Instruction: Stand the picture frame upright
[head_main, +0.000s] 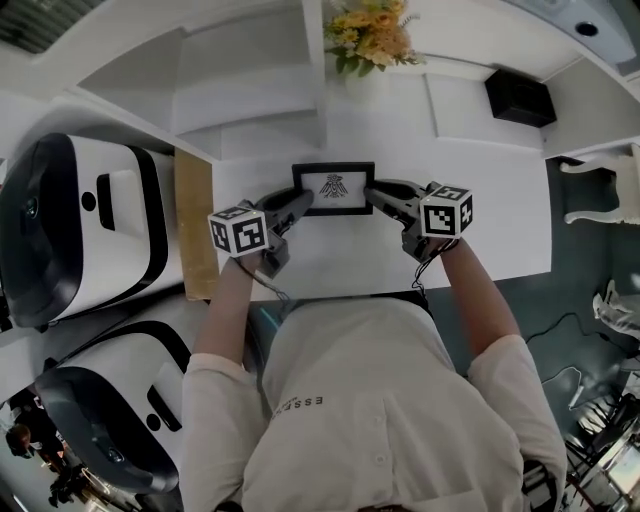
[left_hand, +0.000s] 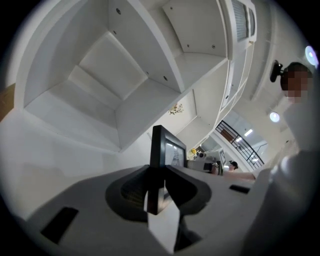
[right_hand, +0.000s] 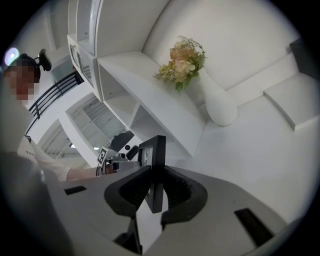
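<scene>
Left gripper (head_main: 297, 205): jaws clamp the 9 o'clock short edge of the picture frame (head_main: 333, 189). The frame sits mid-desk (head_main: 500, 220), long axis 9-to-3. Right gripper (head_main: 375, 196): jaws clamp the 3 o'clock edge, equally near.

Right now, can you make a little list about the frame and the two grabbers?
frame: black, drawing inside, held at both ends
left gripper: shut on the frame's left edge
right gripper: shut on the frame's right edge
table: white, under the frame
flowers: in a white vase, behind the frame
upright yet: can't tell
</scene>
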